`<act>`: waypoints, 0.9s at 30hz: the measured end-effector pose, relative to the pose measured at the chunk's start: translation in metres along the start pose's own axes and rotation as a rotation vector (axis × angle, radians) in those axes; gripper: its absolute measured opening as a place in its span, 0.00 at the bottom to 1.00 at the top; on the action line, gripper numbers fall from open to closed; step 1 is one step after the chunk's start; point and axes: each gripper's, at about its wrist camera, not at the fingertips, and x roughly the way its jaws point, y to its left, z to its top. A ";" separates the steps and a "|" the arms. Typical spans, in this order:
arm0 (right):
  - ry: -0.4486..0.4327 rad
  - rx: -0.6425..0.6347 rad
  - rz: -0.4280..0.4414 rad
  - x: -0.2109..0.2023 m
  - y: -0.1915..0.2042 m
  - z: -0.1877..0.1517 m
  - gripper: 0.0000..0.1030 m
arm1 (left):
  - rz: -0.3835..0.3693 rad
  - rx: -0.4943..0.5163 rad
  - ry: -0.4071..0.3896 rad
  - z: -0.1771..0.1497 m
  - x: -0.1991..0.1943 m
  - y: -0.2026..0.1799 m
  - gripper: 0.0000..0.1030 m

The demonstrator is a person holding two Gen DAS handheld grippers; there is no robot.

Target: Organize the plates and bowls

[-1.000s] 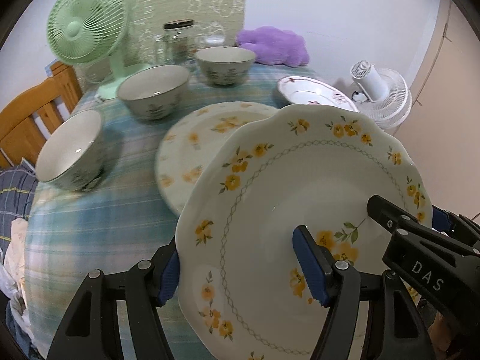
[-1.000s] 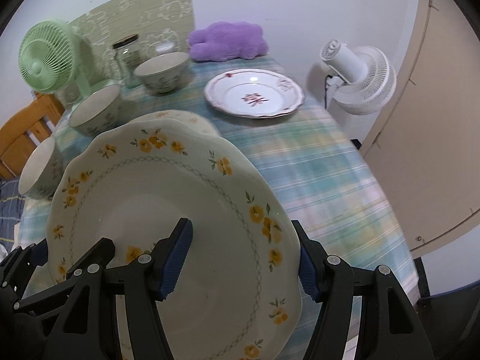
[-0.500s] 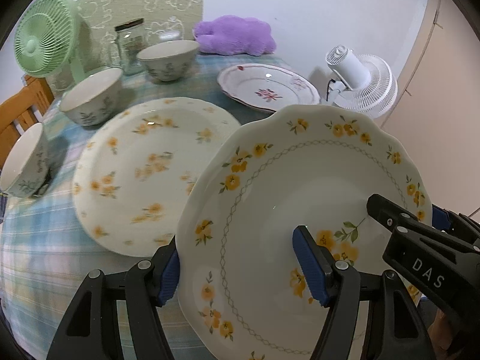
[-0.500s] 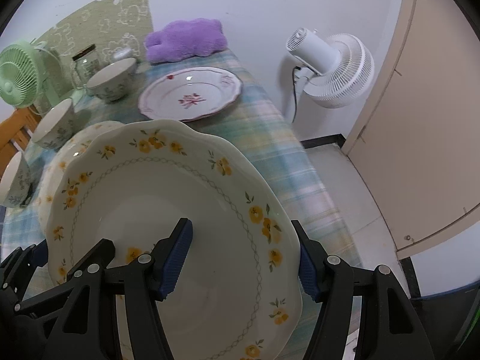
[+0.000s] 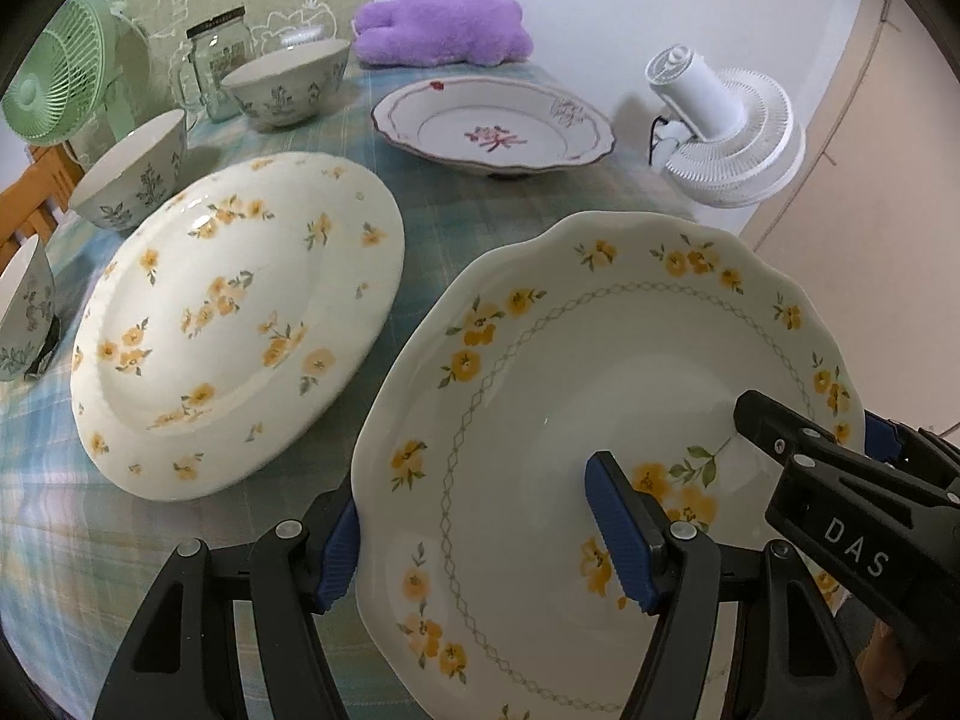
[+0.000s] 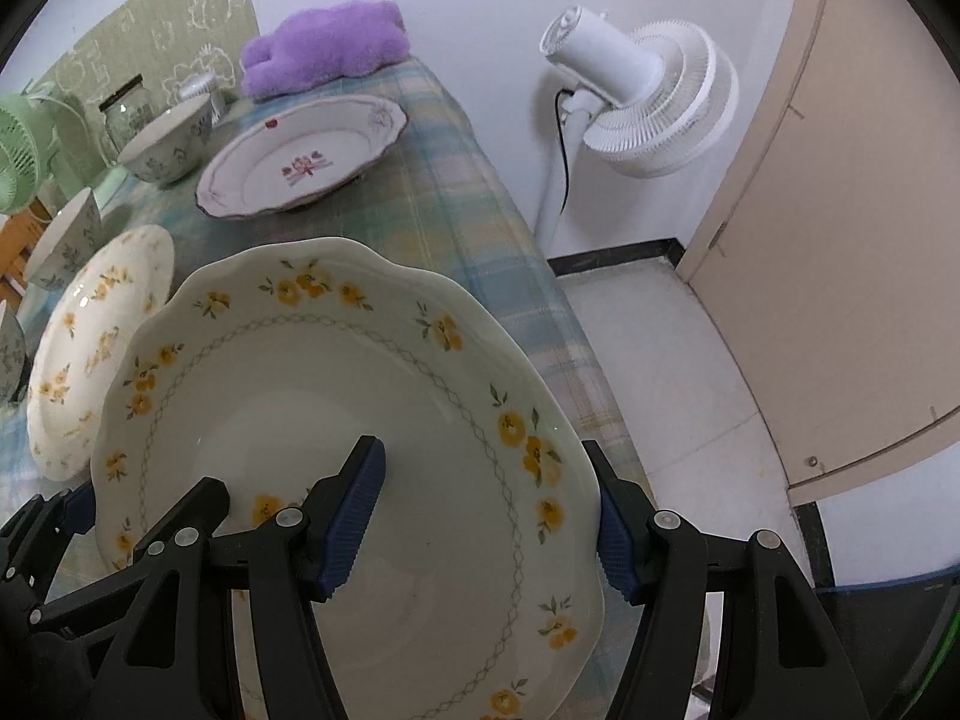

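A scalloped plate with yellow flowers (image 5: 600, 360) (image 6: 336, 372) hangs tilted over the near right part of the checked tablecloth. My left gripper (image 5: 474, 510) is shut on its left rim, one pad under the edge and one on the inside. The right gripper (image 6: 483, 462) is shut on the opposite rim the same way. A round plate with yellow flowers (image 5: 240, 324) lies on the table to the left. A plate with a red flower (image 5: 492, 126) sits farther back. Three patterned bowls (image 5: 288, 84) (image 5: 132, 180) (image 5: 24, 312) stand along the left side.
At the back stand a green fan (image 5: 60, 96), a glass jar (image 5: 219, 60) and a purple plush (image 5: 444, 30). A white floor fan (image 6: 648, 96) and a beige door (image 6: 840, 180) are beyond the table's right edge. A wooden chair (image 5: 30, 204) is at the left.
Both grippers have carried the scalloped plate to the right and slightly down. The round plate, earlier partly hidden behind it, now lies in full view to its left.
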 end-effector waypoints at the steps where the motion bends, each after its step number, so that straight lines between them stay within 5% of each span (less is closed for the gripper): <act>1: 0.009 -0.002 0.005 0.003 -0.001 0.000 0.65 | 0.006 -0.002 0.004 0.001 0.002 0.000 0.68; 11: 0.062 -0.048 0.027 0.029 0.002 0.015 0.65 | 0.062 -0.028 0.004 0.010 0.015 0.002 0.67; 19: 0.079 -0.046 0.056 0.032 0.000 0.019 0.67 | 0.033 -0.027 0.024 0.012 0.010 0.004 0.73; 27: 0.003 -0.024 0.038 -0.003 0.006 0.018 0.74 | 0.028 -0.026 -0.012 0.015 -0.021 0.022 0.82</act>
